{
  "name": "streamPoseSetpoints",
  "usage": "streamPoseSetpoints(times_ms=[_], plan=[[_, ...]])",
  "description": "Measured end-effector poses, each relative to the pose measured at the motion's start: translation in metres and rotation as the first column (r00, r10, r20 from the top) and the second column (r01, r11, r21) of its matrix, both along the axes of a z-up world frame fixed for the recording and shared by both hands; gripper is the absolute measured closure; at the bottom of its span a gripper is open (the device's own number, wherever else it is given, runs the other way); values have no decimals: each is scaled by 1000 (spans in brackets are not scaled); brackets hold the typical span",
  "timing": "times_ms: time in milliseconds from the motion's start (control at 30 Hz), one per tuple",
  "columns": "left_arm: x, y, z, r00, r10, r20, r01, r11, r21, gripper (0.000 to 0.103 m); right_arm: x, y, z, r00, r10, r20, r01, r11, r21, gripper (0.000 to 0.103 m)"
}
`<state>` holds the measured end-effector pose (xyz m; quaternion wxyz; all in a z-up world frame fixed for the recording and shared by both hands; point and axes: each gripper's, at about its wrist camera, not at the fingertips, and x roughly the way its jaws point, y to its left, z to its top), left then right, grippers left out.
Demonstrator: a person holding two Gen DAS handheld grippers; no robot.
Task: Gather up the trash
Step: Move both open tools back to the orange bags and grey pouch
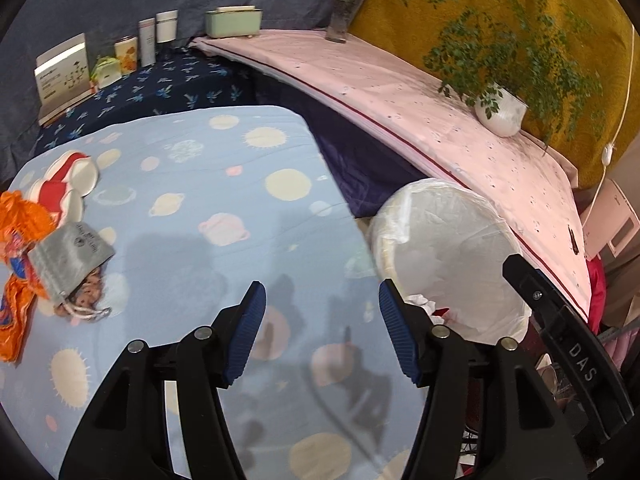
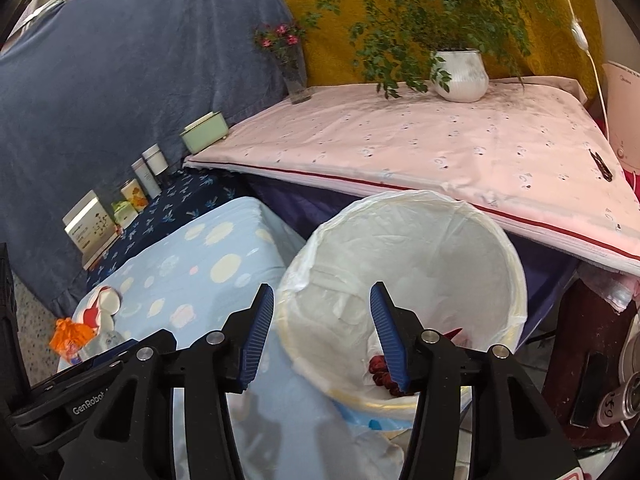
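Both grippers, left (image 1: 322,330) and right (image 2: 322,334), gape wide and empty; round white plastic-lined trash bin (image 2: 516,276) already holds crumpled white tissue (image 1: 420,302) and red scraps (image 2: 380,370).

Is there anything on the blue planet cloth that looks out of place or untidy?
Yes. At the cloth's far left edge lies a small litter pile: a crumpled orange wrapper, a grey drawstring pouch and a red-and-white packet. The lined bin already holds some scraps.

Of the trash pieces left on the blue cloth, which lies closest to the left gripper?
The grey drawstring pouch. It sits nearer the left gripper than the orange wrapper at the edge or the red-and-white cups beyond.
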<state>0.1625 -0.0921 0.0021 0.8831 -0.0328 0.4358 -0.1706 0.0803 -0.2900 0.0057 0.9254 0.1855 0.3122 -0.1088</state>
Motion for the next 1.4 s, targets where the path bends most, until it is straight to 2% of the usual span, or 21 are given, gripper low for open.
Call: streamPoseSetpoints(times_ms=[200, 533, 600, 1000, 1267, 1400], plan=[[-6, 47, -1, 997, 79, -11, -79, 997, 4, 42, 2, 35, 5, 998, 56, -2, -56, 998, -9, 50], [-15, 121, -7, 980, 198, -6, -197, 979, 41, 39, 8, 101, 7, 986, 168, -22, -169, 985, -24, 46], [-17, 136, -10, 976, 219, -7, -219, 975, 48, 34, 9, 114, 5, 981, 192, -28, -193, 981, -25, 45], [-32, 217, -24, 942, 335, 4, -333, 936, 112, 32, 18, 197, -2, 944, 323, -69, -326, 944, -39, 43], [-35, 270, -39, 914, 404, -20, -400, 910, 112, 32, 29, 252, -13, 911, 399, -103, -406, 912, -59, 40], [-35, 289, -46, 903, 429, -23, -424, 898, 114, 24, 39, 278, -21, 893, 433, -127, -443, 894, -65, 40]])
